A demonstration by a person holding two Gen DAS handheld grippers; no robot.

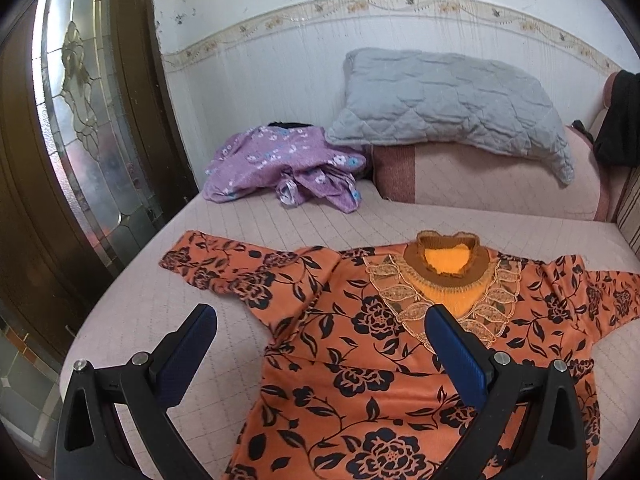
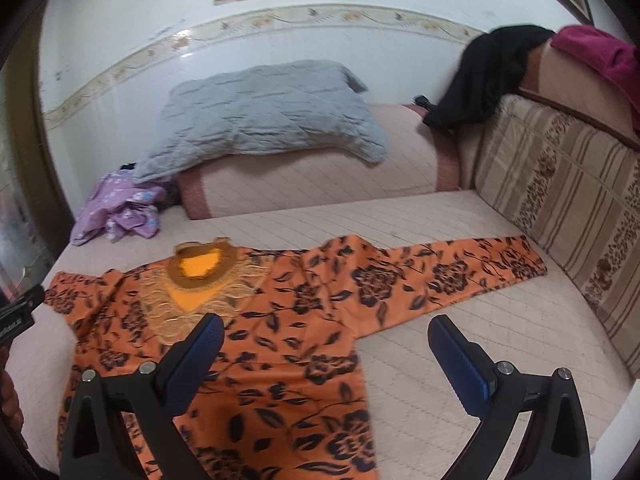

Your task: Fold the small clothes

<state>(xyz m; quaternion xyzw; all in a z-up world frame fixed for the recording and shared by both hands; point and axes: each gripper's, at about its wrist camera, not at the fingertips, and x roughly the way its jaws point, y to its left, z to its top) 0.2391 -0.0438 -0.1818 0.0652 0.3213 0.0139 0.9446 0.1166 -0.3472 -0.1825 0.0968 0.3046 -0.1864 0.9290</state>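
Note:
An orange top with black flower print (image 1: 360, 360) lies spread flat, front up, on the pink quilted bed (image 1: 168, 304), both sleeves stretched out sideways. It has a brown and yellow knit collar (image 1: 446, 258). My left gripper (image 1: 320, 316) is open and empty, hovering above the top's left side. In the right wrist view the same top (image 2: 304, 320) lies below my right gripper (image 2: 326, 326), which is open and empty above the top's right armpit and the bed (image 2: 500, 320). Its right sleeve (image 2: 460, 268) reaches toward the striped cushion.
A crumpled purple flowered garment (image 1: 280, 164) lies at the bed's far left. A grey quilted pillow (image 1: 452, 100) rests on a pink bolster (image 1: 500, 176). A striped cushion (image 2: 568, 200) lines the right side, with black (image 2: 488, 72) and magenta cloth (image 2: 600, 56) over it. A glazed door (image 1: 72, 120) stands left.

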